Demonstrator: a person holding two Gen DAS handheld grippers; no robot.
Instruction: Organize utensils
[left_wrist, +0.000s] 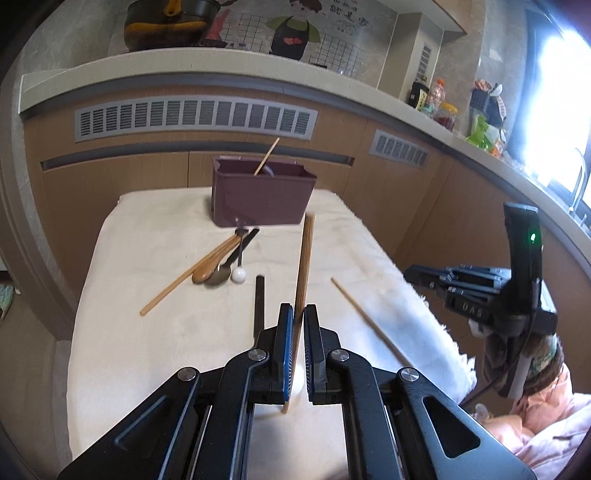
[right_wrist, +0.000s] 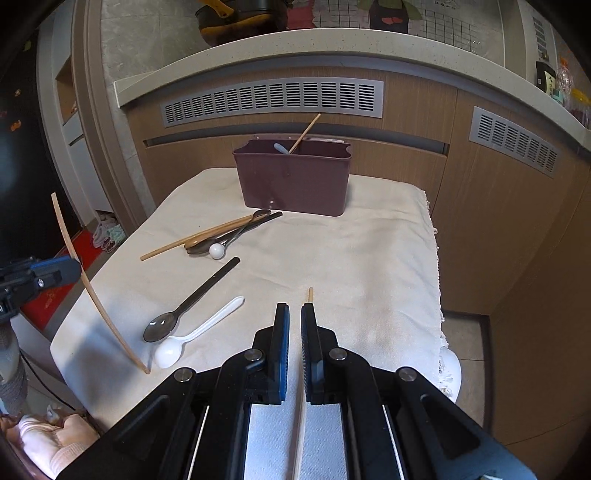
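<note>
Left tool (left_wrist: 299, 321): jaws closed on a wooden chopstick (left_wrist: 304, 266), gripped near its lower third. Its long axis runs up and away from the tool, tip toward the holder; the lower end appears to touch the cloth, though the view there is poor.

Right tool (right_wrist: 294, 321): jaws closed on a second chopstick (right_wrist: 310, 294), long axis along the fingers, a short tip showing beyond the pads and pointing toward the holder.

Bench covering: cream cloth (right_wrist: 351, 258), woven, slightly napped, frayed at the right edge.

Loose items, near: white plastic spoon (right_wrist: 192, 338), glossy, round bowl; smoky translucent spoon (right_wrist: 192, 295), long flat handle, just beside the white one.

Loose items, middle: a touching cluster (right_wrist: 221, 234) of a wooden chopstick, wooden spoon, dark spoon and small white ball-ended piece, just in front of the holder.

Far: utensil holder (right_wrist: 295, 177), maroon plastic, rectangular, smooth-walled, divided; one chopstick and a pale handle already stand in it.

Deciding relation: the holder lies straight ahead of both tools, well apart from either; neither is clearly the nearer. Each stick probably needs tipping upright before going in.
</note>
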